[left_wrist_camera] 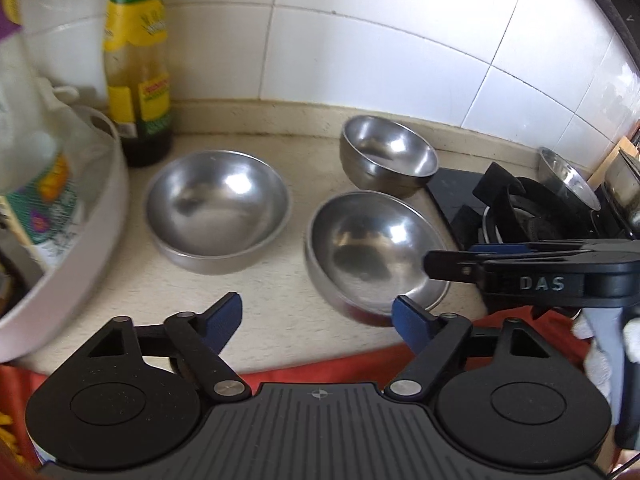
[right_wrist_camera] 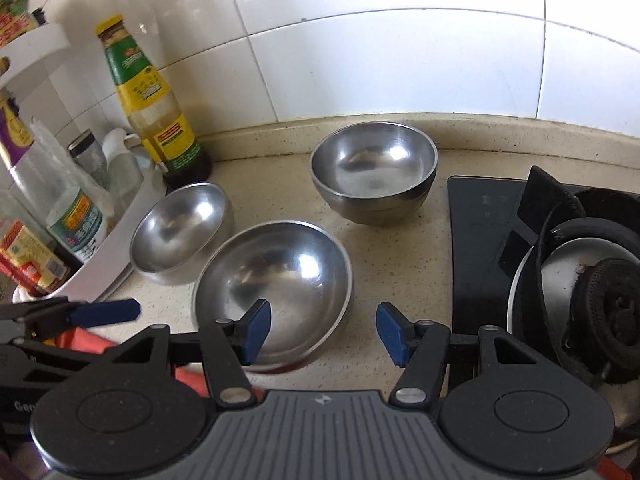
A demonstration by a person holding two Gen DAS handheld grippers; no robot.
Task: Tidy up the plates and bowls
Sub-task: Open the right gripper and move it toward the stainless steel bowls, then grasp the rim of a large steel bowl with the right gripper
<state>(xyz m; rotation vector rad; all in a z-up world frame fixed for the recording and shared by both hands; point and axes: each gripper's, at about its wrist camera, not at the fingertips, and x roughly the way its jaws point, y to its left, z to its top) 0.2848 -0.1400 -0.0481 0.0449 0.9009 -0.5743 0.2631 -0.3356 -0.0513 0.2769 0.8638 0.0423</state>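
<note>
Three steel bowls stand on the beige counter. In the left wrist view a wide bowl [left_wrist_camera: 218,208] is at left, a near bowl [left_wrist_camera: 376,250] at centre right, and a deeper bowl [left_wrist_camera: 386,158] behind it. In the right wrist view they are the left bowl [right_wrist_camera: 182,232], the near bowl [right_wrist_camera: 276,288] and the deep far bowl [right_wrist_camera: 374,172]. My left gripper [left_wrist_camera: 318,320] is open and empty, its right fingertip at the near bowl's front rim. My right gripper [right_wrist_camera: 324,330] is open, its left fingertip over the near bowl's front, its right one outside the rim.
A white rack [left_wrist_camera: 80,240] of bottles and jars stands at left, with a tall sauce bottle [right_wrist_camera: 154,100] by the tiled wall. A black gas stove [right_wrist_camera: 560,264] lies at right. A red cloth [left_wrist_camera: 360,364] hangs at the counter's front edge.
</note>
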